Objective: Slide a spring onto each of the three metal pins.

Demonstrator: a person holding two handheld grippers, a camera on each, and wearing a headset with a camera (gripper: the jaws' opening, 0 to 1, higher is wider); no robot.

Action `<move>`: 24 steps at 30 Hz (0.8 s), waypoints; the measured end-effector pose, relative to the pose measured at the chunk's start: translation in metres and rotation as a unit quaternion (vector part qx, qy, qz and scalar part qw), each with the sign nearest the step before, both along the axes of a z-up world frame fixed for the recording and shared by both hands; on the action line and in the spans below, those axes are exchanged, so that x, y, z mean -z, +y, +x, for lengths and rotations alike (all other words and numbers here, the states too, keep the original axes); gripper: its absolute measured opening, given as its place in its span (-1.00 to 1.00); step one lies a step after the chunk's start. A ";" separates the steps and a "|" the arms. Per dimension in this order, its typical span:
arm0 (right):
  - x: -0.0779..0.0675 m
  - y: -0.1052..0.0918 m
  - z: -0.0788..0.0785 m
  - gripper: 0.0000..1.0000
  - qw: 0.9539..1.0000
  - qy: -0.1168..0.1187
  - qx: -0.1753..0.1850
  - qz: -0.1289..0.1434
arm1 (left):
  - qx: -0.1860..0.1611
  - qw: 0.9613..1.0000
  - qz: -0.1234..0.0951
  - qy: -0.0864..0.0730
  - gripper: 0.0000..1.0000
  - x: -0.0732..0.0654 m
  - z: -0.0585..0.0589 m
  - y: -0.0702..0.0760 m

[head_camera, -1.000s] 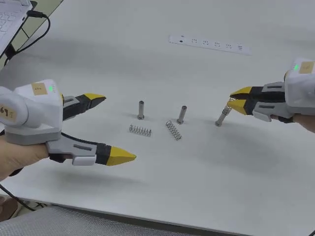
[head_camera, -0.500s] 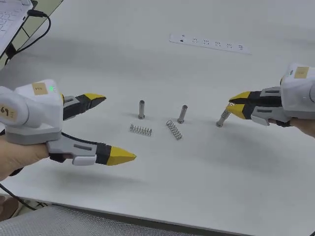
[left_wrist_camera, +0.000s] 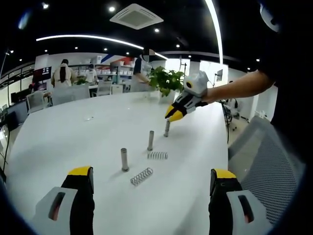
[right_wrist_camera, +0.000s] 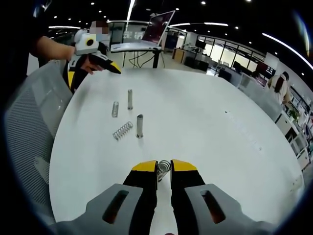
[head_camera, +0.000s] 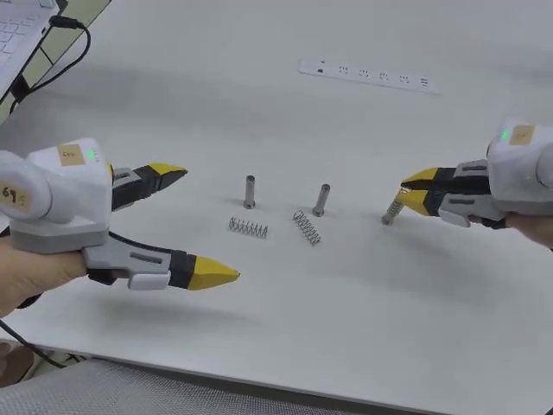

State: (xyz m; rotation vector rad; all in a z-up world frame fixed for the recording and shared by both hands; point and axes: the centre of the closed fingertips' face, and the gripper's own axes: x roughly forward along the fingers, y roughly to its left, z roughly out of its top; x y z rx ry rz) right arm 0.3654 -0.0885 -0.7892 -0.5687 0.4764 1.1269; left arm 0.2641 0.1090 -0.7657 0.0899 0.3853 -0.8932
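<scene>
Spring [right_wrist_camera: 164,169] clamped between right gripper [right_wrist_camera: 164,165] fingers at pin [head_camera: 390,214]; left gripper [head_camera: 209,224] fingers spread.

Left gripper [head_camera: 207,225]: a tan side label [head_camera: 12,196] on the white housing carries dark handwritten digits that read as "69". This label runs to the edge of the head view. A tan top sticker [head_camera: 69,156] on the same housing bears print too small to read.

Right gripper [head_camera: 406,194]: the print on its tan housing sticker [head_camera: 521,135] is likewise illegible.

Right gripper view: a dark wall sign [right_wrist_camera: 131,35] carries white characters, unreadable.
</scene>
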 end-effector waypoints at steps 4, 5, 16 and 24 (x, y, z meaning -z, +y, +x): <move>0.005 0.000 -0.002 -0.86 1.000 0.004 -0.003 -0.006 | 0.001 1.000 0.000 0.001 0.93 0.000 -0.001 0.000; 0.006 0.000 -0.002 -0.86 1.000 0.004 -0.004 -0.007 | 0.000 1.000 -0.001 0.001 0.93 0.000 -0.001 0.000; 0.016 0.000 -0.006 -0.86 1.000 0.017 -0.002 -0.014 | 0.000 1.000 0.001 0.001 0.93 0.000 -0.001 0.002; 0.017 0.000 -0.006 -0.85 1.000 0.019 0.000 -0.010 | 0.001 1.000 0.002 0.002 0.93 0.002 -0.002 0.001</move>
